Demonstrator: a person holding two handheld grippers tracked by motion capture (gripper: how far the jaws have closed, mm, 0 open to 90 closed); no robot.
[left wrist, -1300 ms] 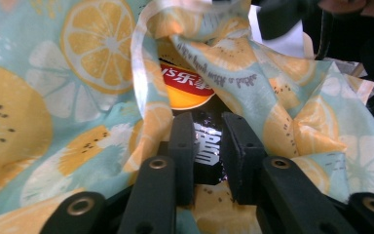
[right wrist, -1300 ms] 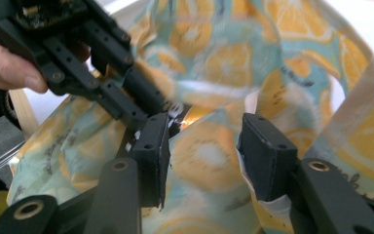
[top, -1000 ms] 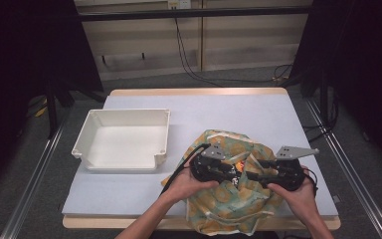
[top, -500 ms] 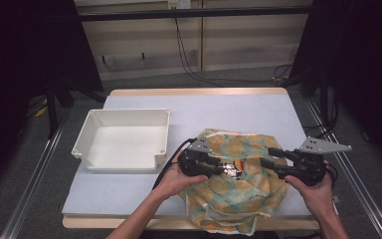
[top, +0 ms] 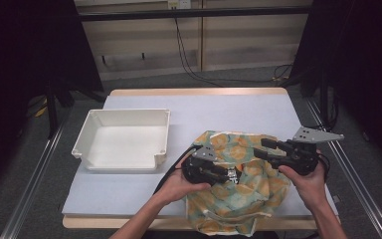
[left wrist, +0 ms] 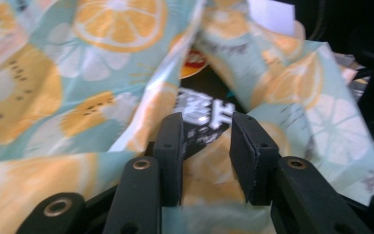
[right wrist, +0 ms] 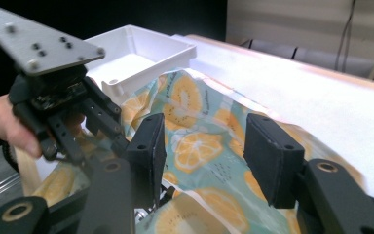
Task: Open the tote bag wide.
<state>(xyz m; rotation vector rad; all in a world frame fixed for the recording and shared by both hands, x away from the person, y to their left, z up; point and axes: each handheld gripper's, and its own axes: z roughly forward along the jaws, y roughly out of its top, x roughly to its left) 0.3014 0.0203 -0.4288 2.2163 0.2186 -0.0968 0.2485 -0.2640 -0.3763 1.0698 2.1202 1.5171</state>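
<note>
A cloth bag (top: 248,194) printed with orange and lemon slices lies crumpled at the table's front right. My left gripper (top: 231,175) reaches into its mouth from the left. In the left gripper view its jaws (left wrist: 207,141) are shut on a fold of the bag's fabric (left wrist: 207,170). Just beyond them a dark packet with white lettering (left wrist: 202,114) lies inside the bag. My right gripper (top: 259,147) hovers above the bag's right side, pointing left. Its jaws (right wrist: 202,146) have just been closing but stand open, with nothing between them and the cloth (right wrist: 199,146) below.
An empty white tray (top: 87,137) sits left of the bag on the white table cover (top: 229,109). In the right gripper view the left hand (right wrist: 0,122) and its gripper with the grey plate (right wrist: 34,44) are close on the left. The table's front edge is just beneath the bag.
The right gripper has drawn away from the left one, to the right and upward, and the bag's top has spread wider. The left gripper has stayed at the bag's mouth.
</note>
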